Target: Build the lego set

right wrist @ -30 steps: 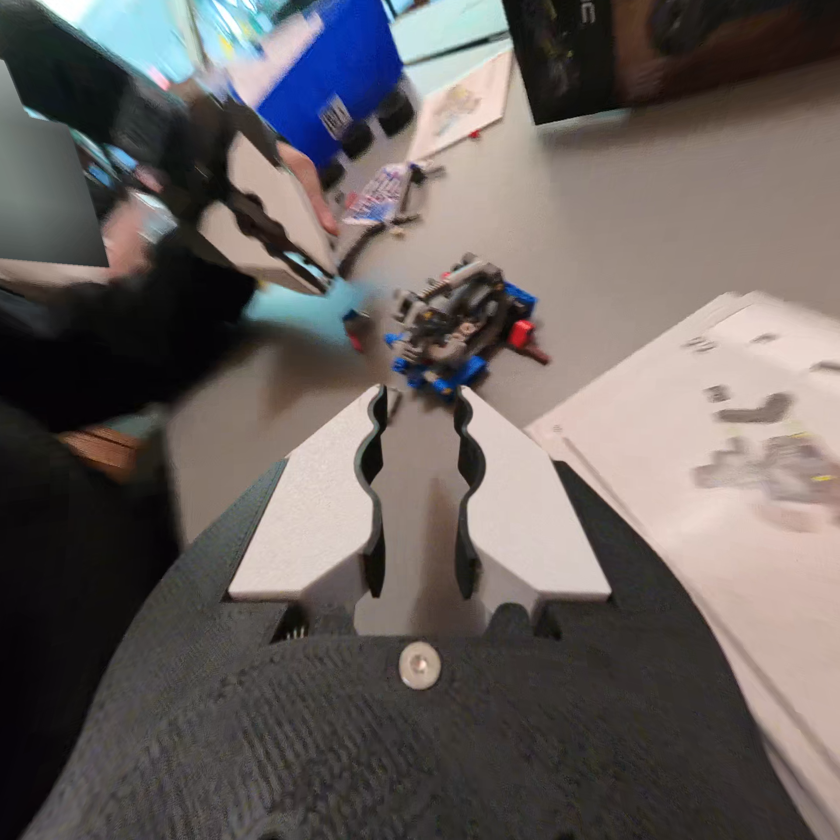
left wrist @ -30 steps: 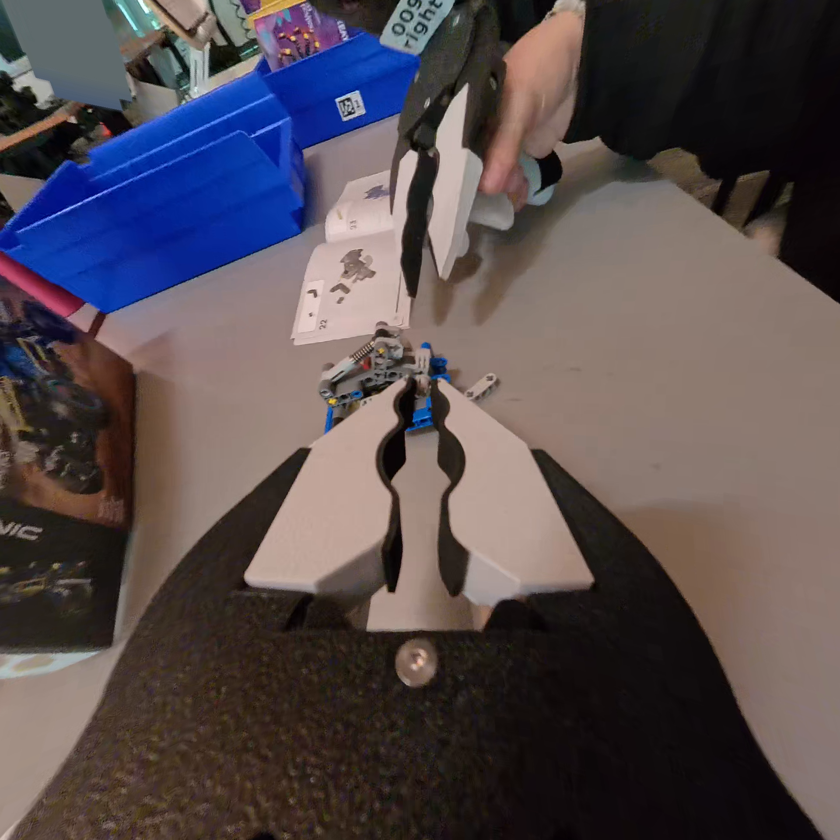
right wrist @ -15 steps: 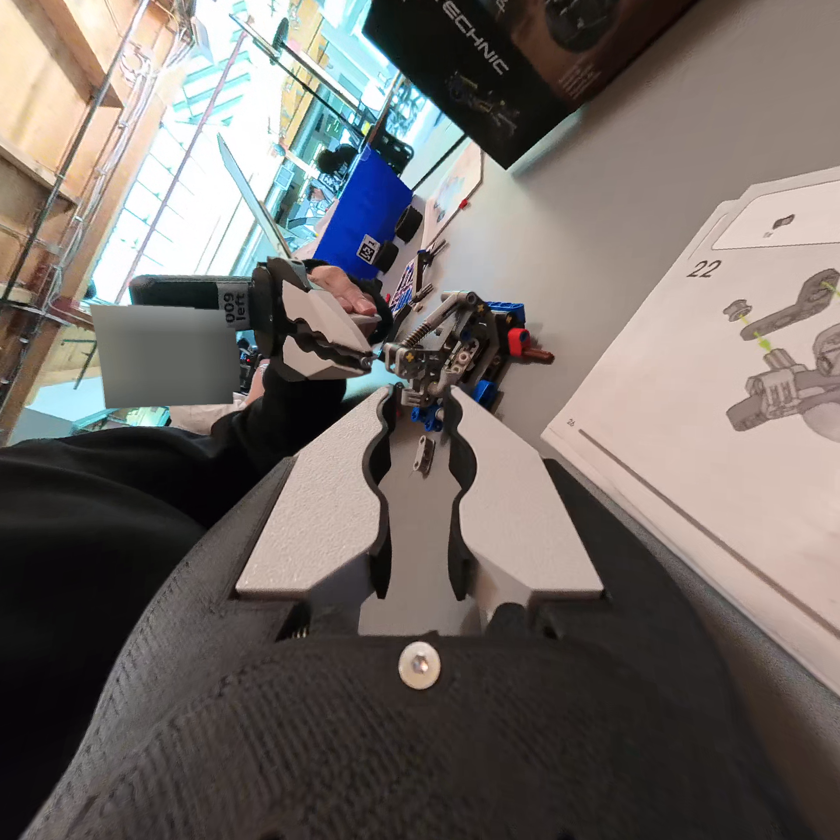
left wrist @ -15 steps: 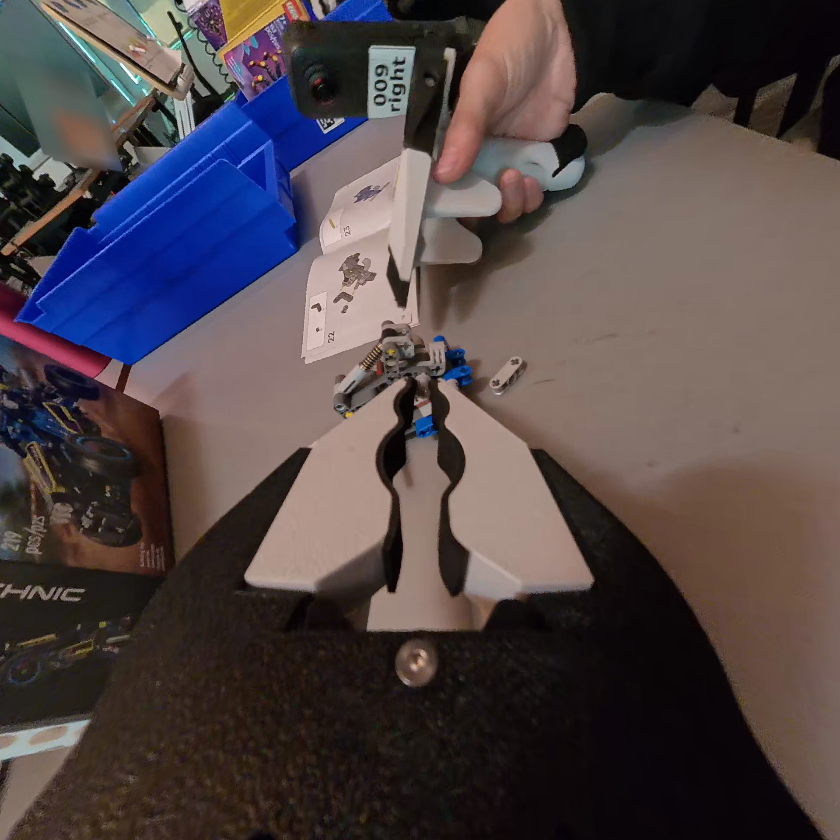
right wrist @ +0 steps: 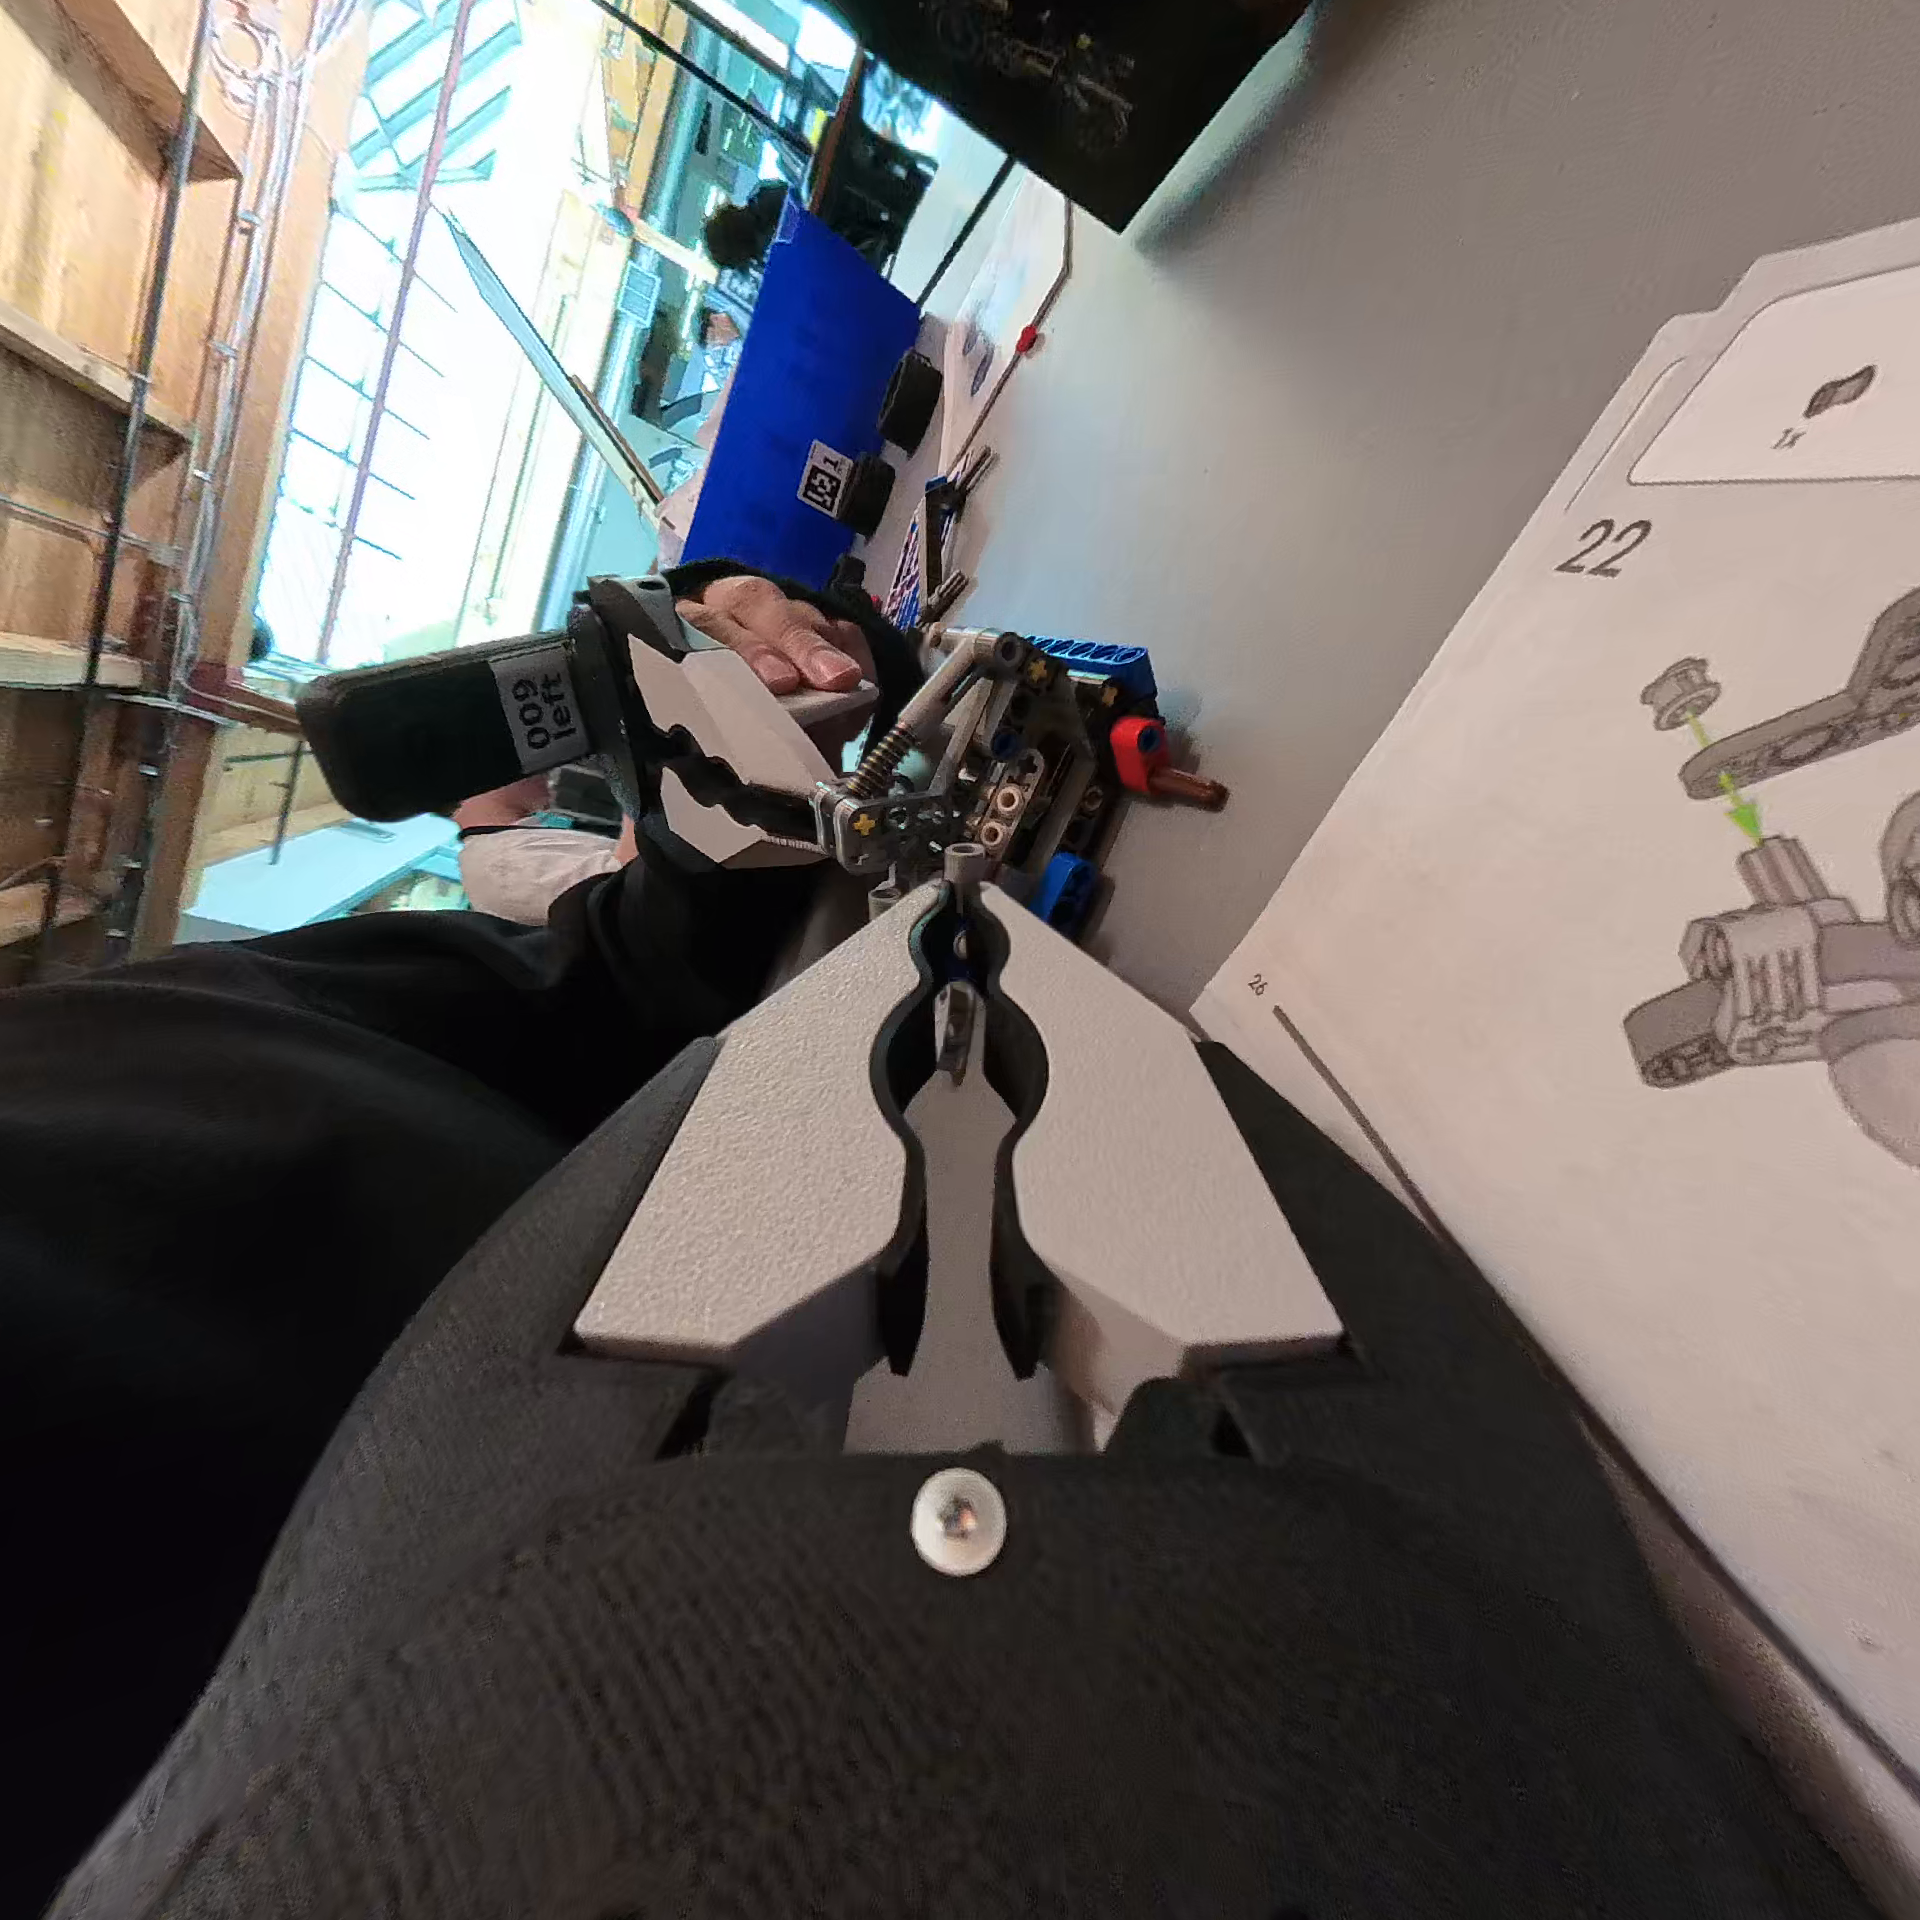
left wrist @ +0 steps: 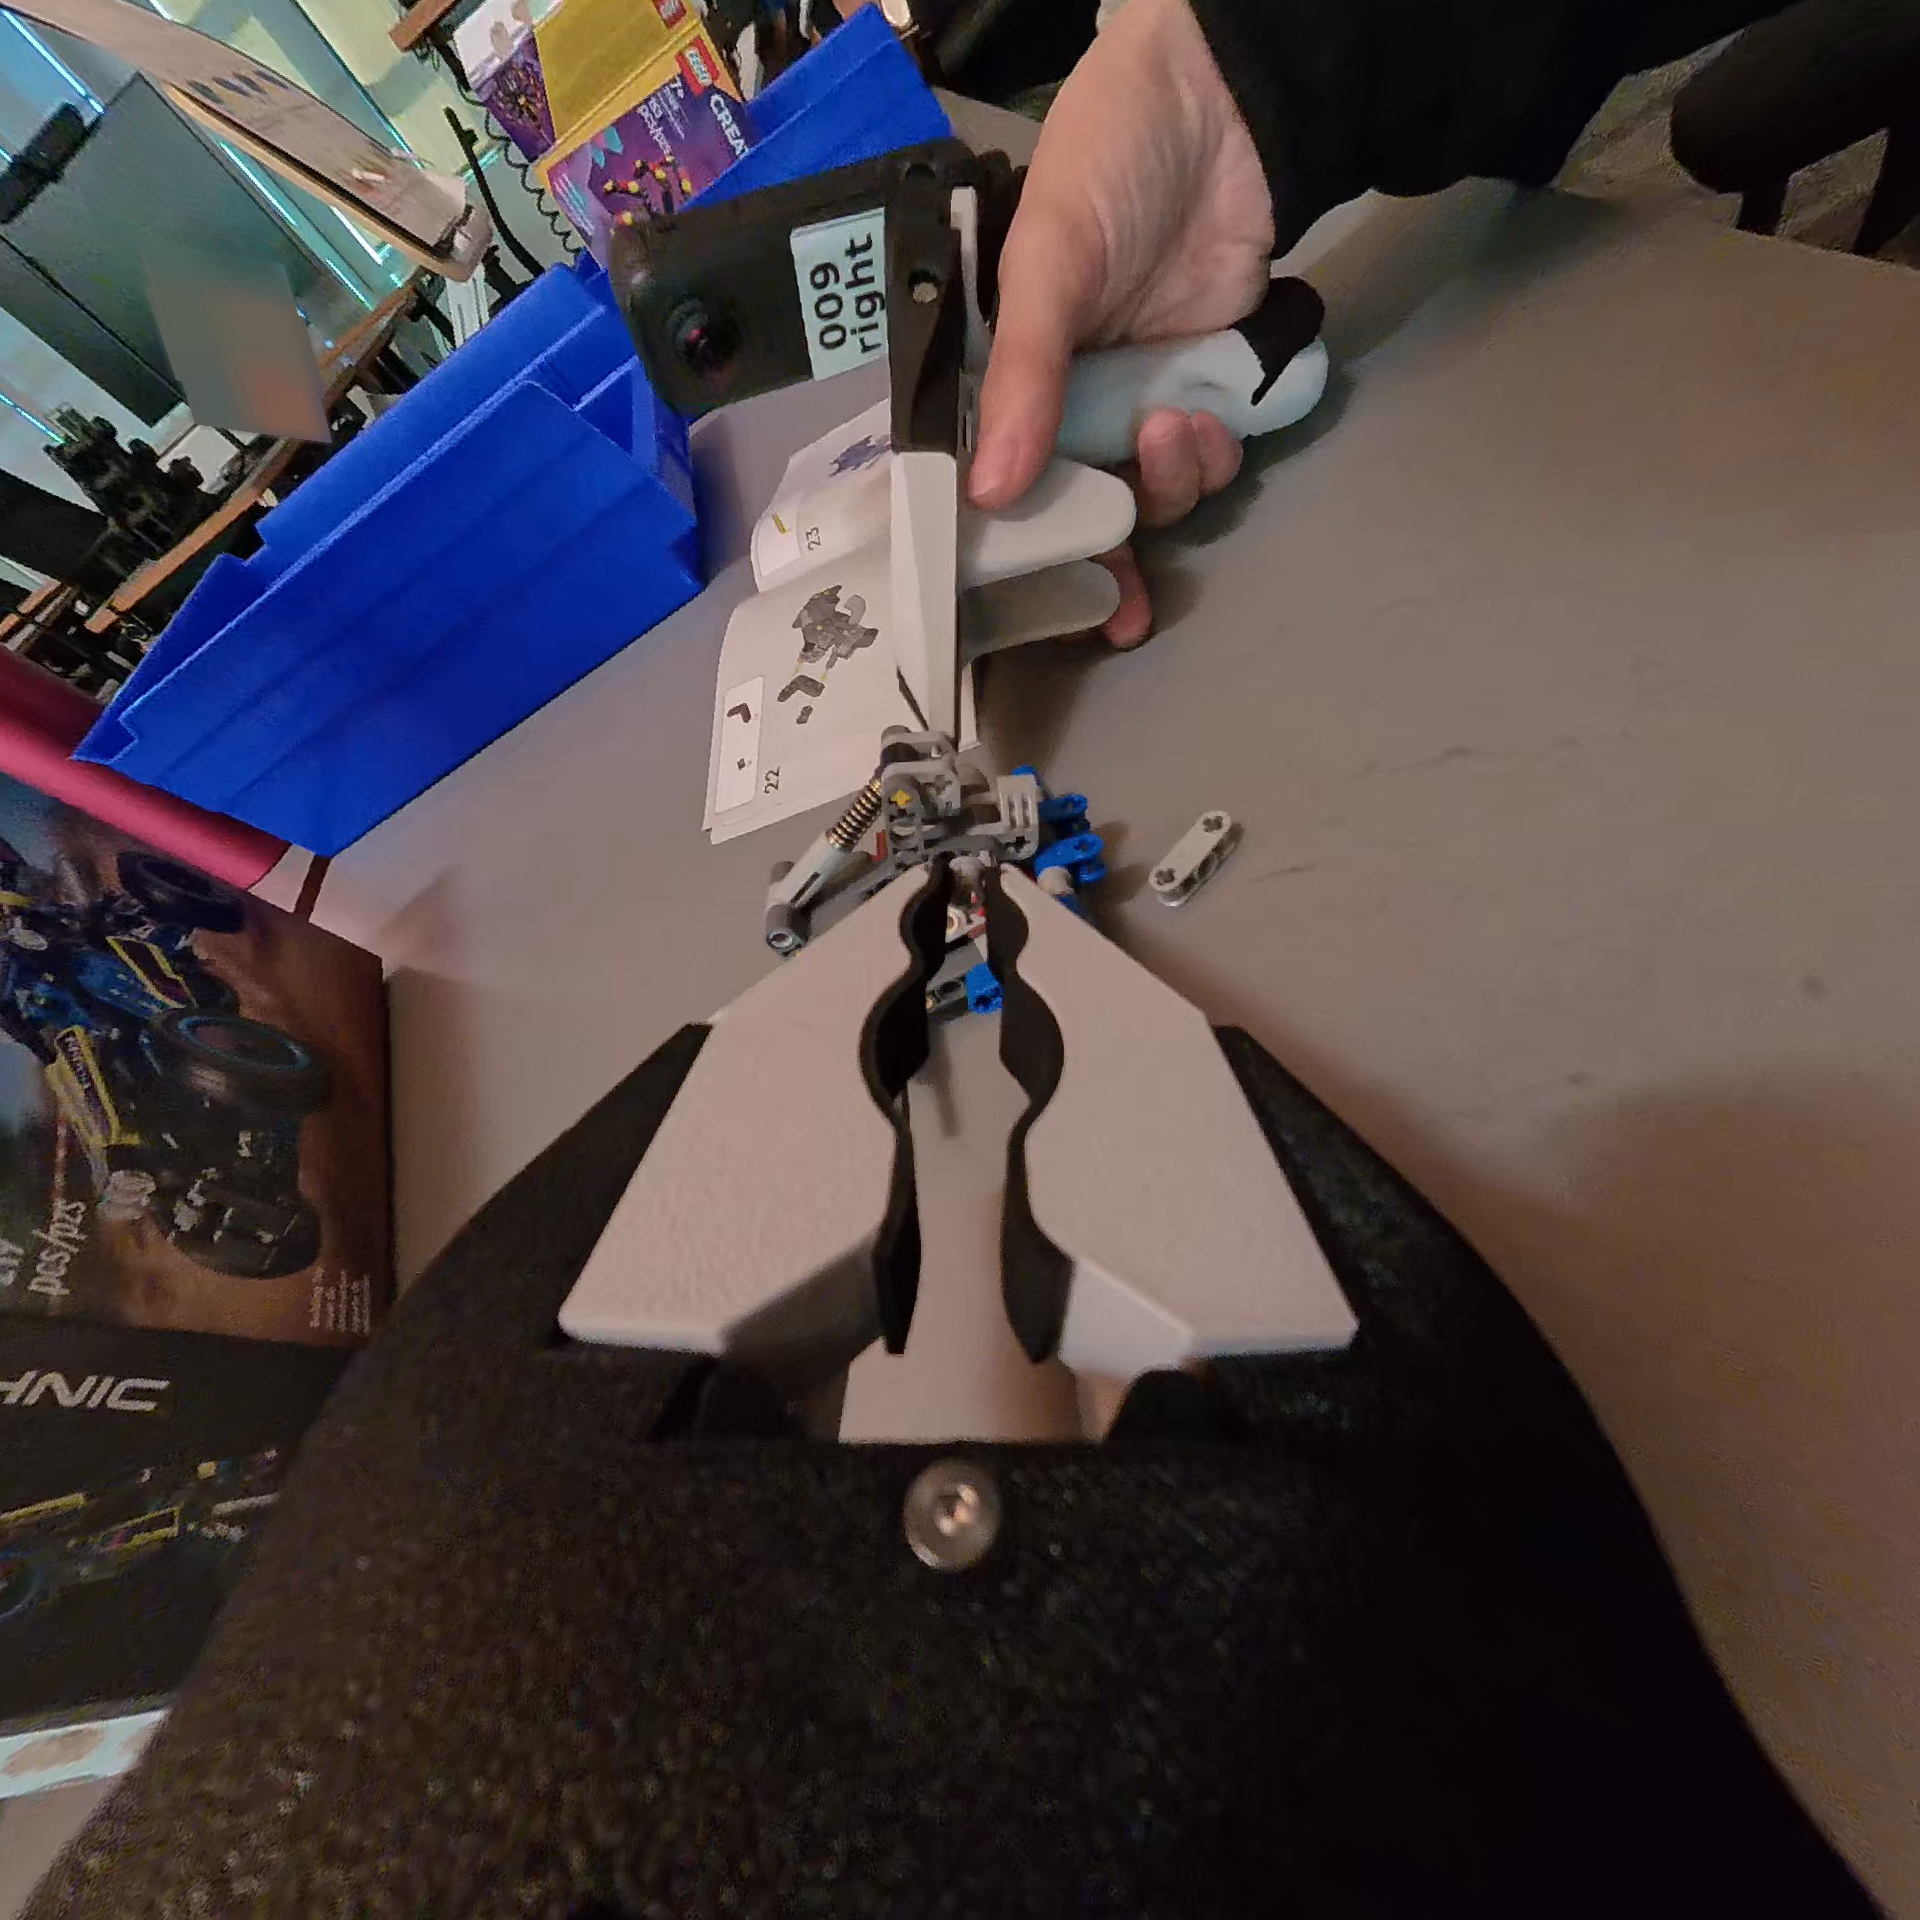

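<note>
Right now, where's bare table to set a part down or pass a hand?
Free: the grey table right of the loose grey connector, and the strip between the set box and the model. Crowded: around the model, where both grippers meet, with the booklet and blue bins behind.

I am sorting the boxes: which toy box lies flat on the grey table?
The dark box with the vehicle picture, left of the left gripper. The purple box stands farther off, behind the blue bins.
</note>
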The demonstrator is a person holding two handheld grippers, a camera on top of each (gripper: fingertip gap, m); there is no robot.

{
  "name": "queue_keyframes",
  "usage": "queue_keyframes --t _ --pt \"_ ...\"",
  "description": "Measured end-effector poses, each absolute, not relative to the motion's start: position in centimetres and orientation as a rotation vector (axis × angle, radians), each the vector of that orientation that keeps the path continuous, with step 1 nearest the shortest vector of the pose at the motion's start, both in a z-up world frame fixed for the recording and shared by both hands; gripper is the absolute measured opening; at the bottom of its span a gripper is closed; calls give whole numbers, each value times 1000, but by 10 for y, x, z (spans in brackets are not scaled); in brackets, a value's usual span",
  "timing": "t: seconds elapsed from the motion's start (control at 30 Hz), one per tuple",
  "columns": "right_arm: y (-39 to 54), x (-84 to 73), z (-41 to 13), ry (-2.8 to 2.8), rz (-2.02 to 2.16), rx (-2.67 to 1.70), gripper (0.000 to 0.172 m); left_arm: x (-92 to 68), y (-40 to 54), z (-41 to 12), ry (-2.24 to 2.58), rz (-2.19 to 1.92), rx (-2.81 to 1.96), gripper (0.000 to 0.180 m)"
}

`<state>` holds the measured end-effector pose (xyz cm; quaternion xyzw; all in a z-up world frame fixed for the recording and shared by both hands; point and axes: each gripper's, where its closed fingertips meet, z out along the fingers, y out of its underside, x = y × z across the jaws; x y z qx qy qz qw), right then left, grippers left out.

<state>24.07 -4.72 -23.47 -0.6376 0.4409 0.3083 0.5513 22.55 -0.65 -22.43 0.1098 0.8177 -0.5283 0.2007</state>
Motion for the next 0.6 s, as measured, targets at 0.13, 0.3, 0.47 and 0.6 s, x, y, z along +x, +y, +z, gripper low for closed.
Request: queue_keyframes --t 0.13,0.3,0.47,0.6 --pt "-44 236 -239 1057 809 -1525 10 226 -7 -226 2289 -1457 317 3" --pt "-41 230 -237 1020 876 -1539 20 226 -9 -230 2289 -1414 332 3" --pt "-47 235 -215 754 545 -1665 17 224 -8 -233 2286 -1381 344 3" --pt "-55 244 -218 335 18 -1947 27 225 -8 -233 2289 -1387 343 3"
